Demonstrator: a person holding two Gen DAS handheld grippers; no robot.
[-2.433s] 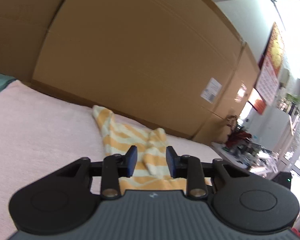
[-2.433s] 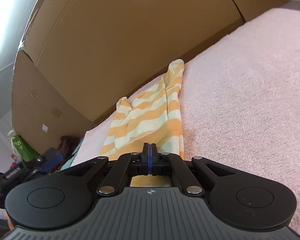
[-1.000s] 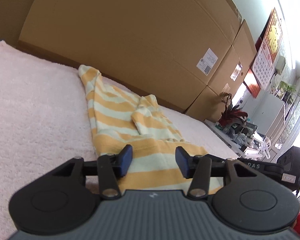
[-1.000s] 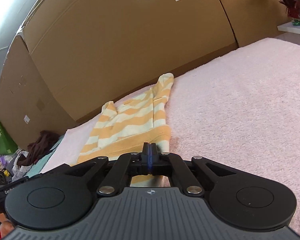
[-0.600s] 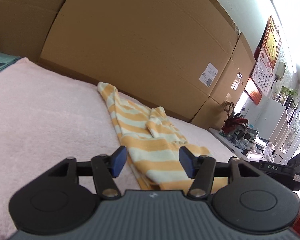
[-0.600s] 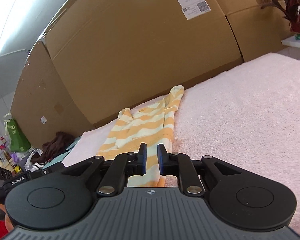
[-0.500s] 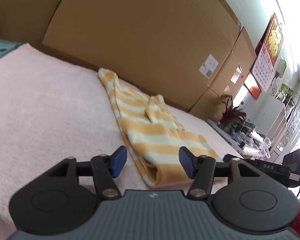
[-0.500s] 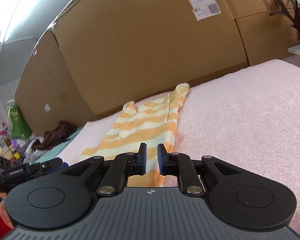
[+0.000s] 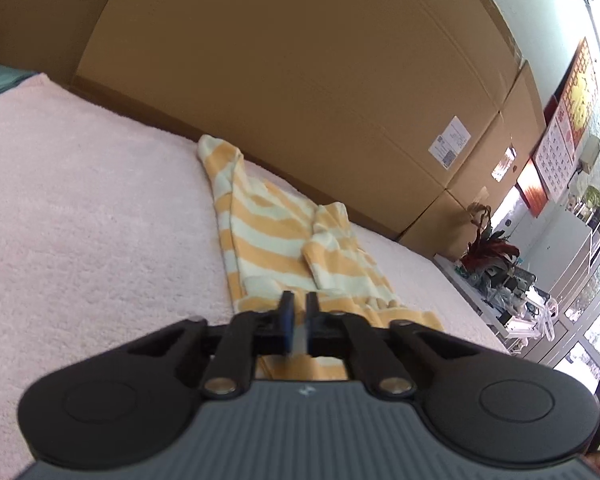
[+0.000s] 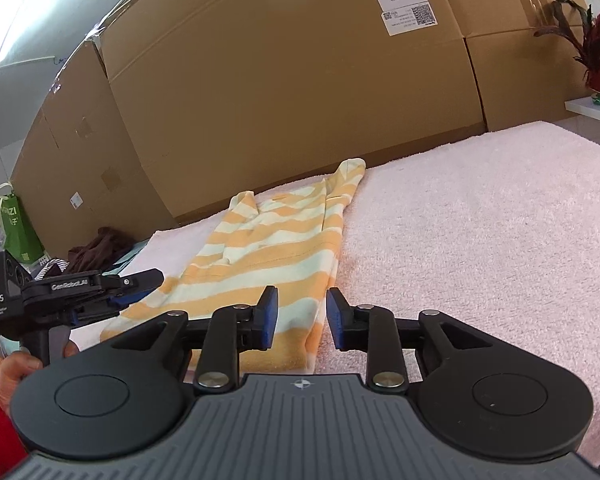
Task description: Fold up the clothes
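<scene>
My left gripper [image 9: 298, 322]: jaws nearly together, a sliver of near hem of the striped shirt [image 9: 284, 240] between the pads; clamped or not, I cannot tell. Right gripper [image 10: 300, 316]: jaws apart over the shirt's near right corner. Shirt lies lengthwise on pink towel [image 10: 480, 232], cardboard boxes [image 10: 280, 80] behind.

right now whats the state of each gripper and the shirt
left gripper: nearly shut at the shirt's near hem, a narrow gap between its pads
right gripper: open, holding nothing
striped shirt: flat on the pink blanket, sides folded in
</scene>
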